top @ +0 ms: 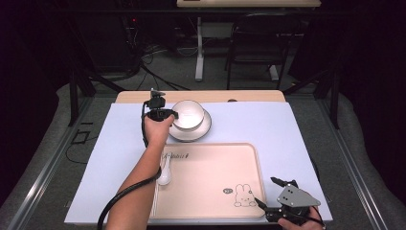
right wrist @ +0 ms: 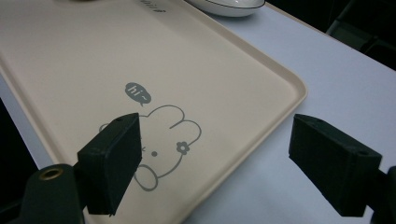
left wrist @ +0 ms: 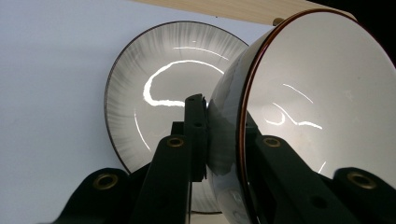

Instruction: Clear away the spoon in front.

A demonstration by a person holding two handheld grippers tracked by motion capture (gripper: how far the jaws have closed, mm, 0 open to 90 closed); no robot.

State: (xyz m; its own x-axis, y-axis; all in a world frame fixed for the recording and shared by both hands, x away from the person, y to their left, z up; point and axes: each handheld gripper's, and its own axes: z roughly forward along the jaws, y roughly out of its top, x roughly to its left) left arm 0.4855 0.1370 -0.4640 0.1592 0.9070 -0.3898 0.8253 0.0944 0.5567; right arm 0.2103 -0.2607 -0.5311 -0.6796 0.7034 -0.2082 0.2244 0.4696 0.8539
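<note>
My left gripper is shut on the left rim of a white bowl with a dark rim line. In the left gripper view the bowl is tilted, its wall pinched between the two jaws of the left gripper, above a grey-white plate. In the high view that plate lies just behind a beige tray. My right gripper stands open at the tray's near right corner. In the right gripper view the right gripper has nothing between its jaws and straddles the edge of the tray.
A white spoon lies at the tray's left edge. A bunny drawing marks the tray's near right part. A pale blue sheet covers the table. A dark chair and a desk leg stand beyond the far edge.
</note>
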